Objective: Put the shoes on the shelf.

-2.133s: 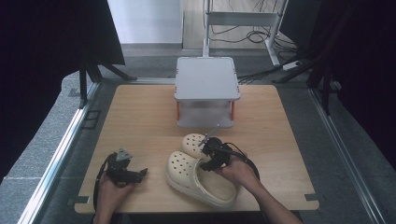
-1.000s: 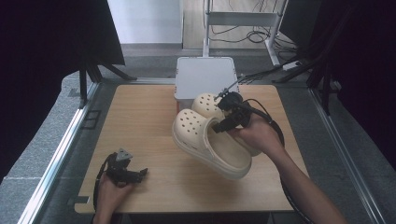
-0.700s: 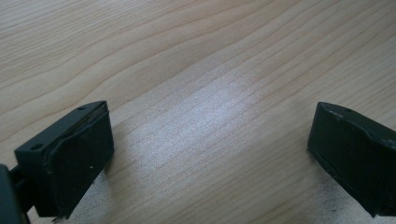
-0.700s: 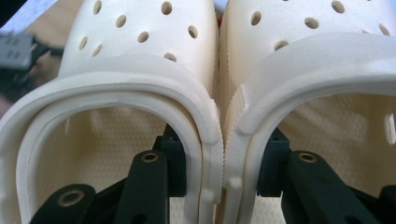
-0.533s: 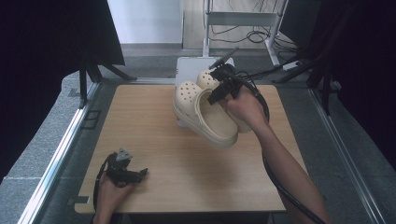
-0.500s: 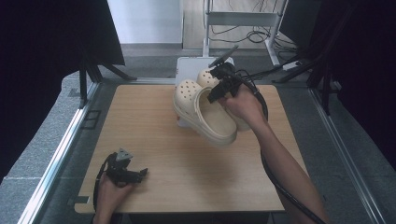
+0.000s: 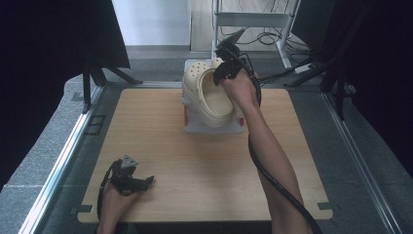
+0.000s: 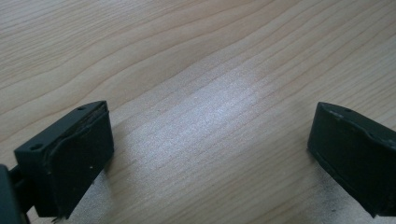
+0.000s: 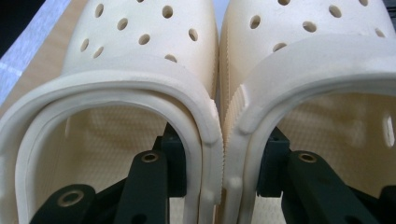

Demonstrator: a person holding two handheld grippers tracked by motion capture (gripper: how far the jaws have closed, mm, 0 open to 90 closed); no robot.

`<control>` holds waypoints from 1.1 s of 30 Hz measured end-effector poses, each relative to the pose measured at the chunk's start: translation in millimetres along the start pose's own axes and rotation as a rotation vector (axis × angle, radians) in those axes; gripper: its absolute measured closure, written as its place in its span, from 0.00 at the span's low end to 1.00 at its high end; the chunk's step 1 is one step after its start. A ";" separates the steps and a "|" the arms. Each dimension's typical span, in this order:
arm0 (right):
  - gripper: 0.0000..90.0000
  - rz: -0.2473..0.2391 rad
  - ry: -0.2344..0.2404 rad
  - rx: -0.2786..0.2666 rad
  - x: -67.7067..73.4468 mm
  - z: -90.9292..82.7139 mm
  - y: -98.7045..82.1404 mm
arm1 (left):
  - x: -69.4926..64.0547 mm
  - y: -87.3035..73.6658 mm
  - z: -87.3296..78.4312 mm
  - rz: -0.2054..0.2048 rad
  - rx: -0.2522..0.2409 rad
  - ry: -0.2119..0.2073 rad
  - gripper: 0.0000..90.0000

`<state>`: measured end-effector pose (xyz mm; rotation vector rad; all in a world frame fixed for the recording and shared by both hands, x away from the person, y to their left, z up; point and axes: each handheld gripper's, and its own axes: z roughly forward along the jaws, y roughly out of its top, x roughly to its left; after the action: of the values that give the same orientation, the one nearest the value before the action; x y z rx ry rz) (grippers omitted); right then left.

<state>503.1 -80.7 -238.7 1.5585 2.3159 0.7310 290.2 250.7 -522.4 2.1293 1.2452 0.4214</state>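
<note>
While our right hand-held gripper [image 7: 225,68] pinches the touching inner walls of two cream clogs [image 9: 215,107], we hold the pair above the white box [image 7: 214,124] at the desk's [image 7: 160,122] far edge; our left hand-held gripper [image 8: 210,154] rests wide apart on bare wood.

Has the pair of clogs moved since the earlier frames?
Yes. The right gripper has carried the clogs from the table's near edge to above the white box at the far edge.
</note>
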 end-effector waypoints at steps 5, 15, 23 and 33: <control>0.70 0.057 -0.033 -0.014 -4.0 12.4 18.1 | 0.0 0.0 0.0 0.000 0.000 0.000 0.00; 0.70 0.159 -0.056 -0.017 -11.9 53.7 49.3 | 0.2 0.1 -0.2 0.001 0.002 -0.002 0.00; 0.70 0.209 -0.066 -0.043 -17.6 73.6 60.1 | 0.1 0.1 0.0 0.000 0.000 0.000 0.00; 0.54 0.090 -0.047 -0.084 -17.0 87.1 49.1 | 0.1 0.1 -0.1 0.001 0.003 -0.003 0.00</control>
<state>589.6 -58.7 -286.8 1.6331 2.1651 0.7929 290.3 250.8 -522.2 2.1319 1.2443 0.4175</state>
